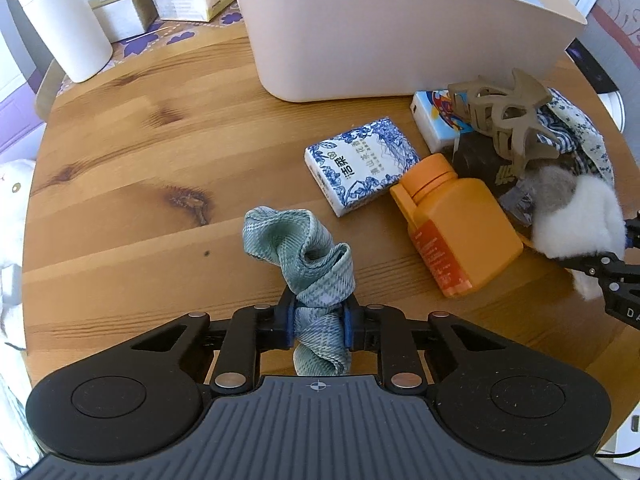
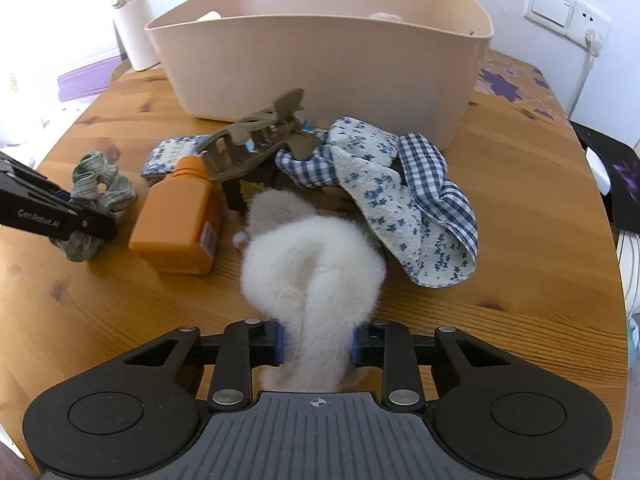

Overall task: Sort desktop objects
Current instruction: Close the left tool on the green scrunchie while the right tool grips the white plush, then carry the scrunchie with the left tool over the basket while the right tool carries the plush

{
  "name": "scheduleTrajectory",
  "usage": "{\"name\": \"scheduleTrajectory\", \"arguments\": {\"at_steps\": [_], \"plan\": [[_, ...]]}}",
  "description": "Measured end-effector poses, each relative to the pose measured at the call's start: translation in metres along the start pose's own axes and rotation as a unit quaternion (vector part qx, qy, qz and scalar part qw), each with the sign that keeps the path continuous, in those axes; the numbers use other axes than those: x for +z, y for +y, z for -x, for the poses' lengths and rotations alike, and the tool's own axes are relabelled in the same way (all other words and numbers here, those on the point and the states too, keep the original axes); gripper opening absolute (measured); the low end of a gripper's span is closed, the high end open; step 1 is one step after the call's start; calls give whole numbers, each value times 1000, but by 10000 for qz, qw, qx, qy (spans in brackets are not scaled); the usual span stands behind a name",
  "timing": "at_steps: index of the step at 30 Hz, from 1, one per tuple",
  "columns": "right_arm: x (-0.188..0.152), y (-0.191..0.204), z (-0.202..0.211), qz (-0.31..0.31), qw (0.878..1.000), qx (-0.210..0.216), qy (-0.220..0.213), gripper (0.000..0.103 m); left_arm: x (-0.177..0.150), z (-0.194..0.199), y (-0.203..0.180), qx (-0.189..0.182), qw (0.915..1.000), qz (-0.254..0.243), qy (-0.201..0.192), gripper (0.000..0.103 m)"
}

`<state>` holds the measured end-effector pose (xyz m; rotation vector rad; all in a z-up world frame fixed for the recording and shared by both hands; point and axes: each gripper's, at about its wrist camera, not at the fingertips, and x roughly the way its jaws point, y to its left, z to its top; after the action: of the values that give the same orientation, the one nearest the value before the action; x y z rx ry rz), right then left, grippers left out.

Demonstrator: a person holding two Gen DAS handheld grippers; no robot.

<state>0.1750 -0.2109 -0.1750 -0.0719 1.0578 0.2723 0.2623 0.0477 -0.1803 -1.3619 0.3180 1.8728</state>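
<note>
Scrunchie (image 1: 316, 276) pinched in left gripper (image 1: 319, 326)

The black arm of the left gripper (image 2: 56, 216), seen from the right wrist camera, carries the white lettering "GenRobot.AI". The blue-and-white floral tissue pack (image 1: 360, 164), lying just left of the orange plastic bottle (image 1: 452, 224), bears large dark Chinese characters, of which "洁柔" can be made out; a smaller line beside them is too fine to read. The bottle's darker orange label holds small print that is illegible. The black arm of the right gripper (image 1: 624, 304), right of the bottle, shows the cut-off letters "DA".
</note>
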Motion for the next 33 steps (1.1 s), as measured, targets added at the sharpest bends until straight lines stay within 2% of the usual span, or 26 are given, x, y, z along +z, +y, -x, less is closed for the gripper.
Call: {"name": "scheduleTrajectory", "arguments": {"at_steps": [4, 15, 33], "plan": [[-2, 4, 6, 40, 10000, 32, -85, 24, -1, 3, 2, 34, 9998, 173, -110, 21], [-1, 3, 37, 138, 9985, -109, -521, 23, -5, 29, 1, 91, 9989, 188, -426, 21], [17, -16, 91, 140, 9906, -362, -1309, 23, 12, 78, -6, 292, 9941, 210, -1021, 21]]}}
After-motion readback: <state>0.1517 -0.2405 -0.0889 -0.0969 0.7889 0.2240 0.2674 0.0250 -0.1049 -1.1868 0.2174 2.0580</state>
